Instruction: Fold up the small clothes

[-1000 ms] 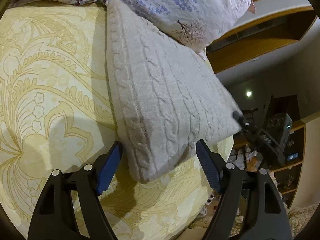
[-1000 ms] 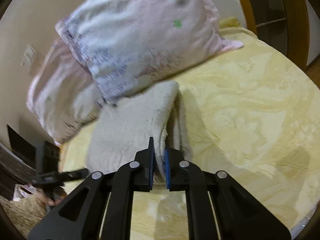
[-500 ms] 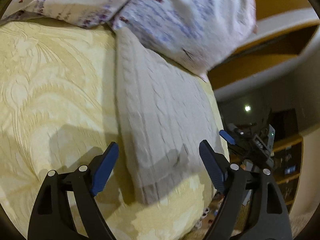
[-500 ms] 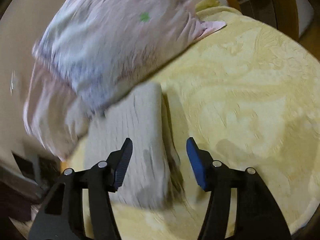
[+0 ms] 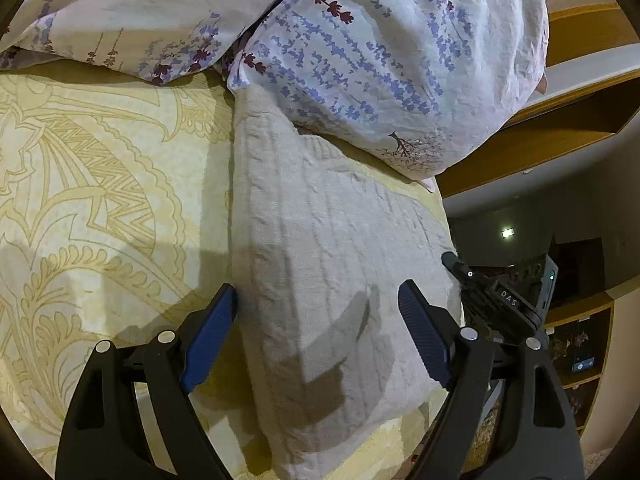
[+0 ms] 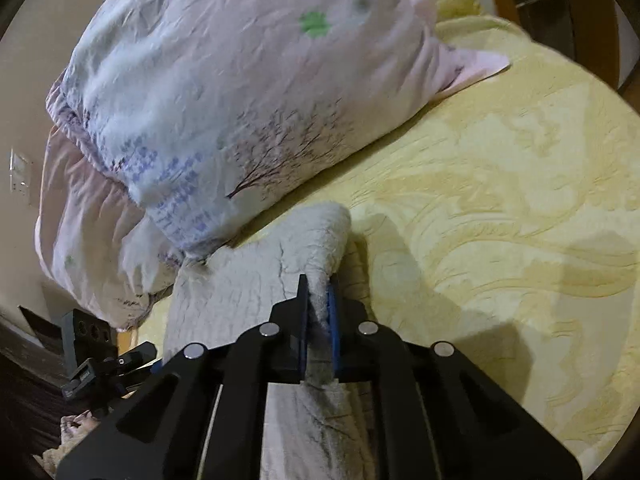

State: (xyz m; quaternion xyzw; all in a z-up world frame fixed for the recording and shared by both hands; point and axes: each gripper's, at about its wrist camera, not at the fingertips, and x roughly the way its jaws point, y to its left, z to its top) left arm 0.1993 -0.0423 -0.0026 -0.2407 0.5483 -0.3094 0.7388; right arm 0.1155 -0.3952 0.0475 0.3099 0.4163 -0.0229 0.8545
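Quilted yellow bedspread [image 5: 100,208], cable-knit sweater [image 5: 320,272]

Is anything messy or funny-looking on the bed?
Nothing is spilled or torn. One odd bit: the far corner of the grey knitted sweater is tucked under the flowery pillow, so it isn't lying free. The right tongs pinch a bunched-up edge, while the left tongs are open over it.

A bed under a yellow patterned bedspread [image 5: 100,208] carries two flowered pillows [image 5: 392,60] at its head. Beyond the bed's edge stand wooden shelves [image 5: 580,356] in a dim room. A light switch [image 6: 19,176] sits on the beige wall.
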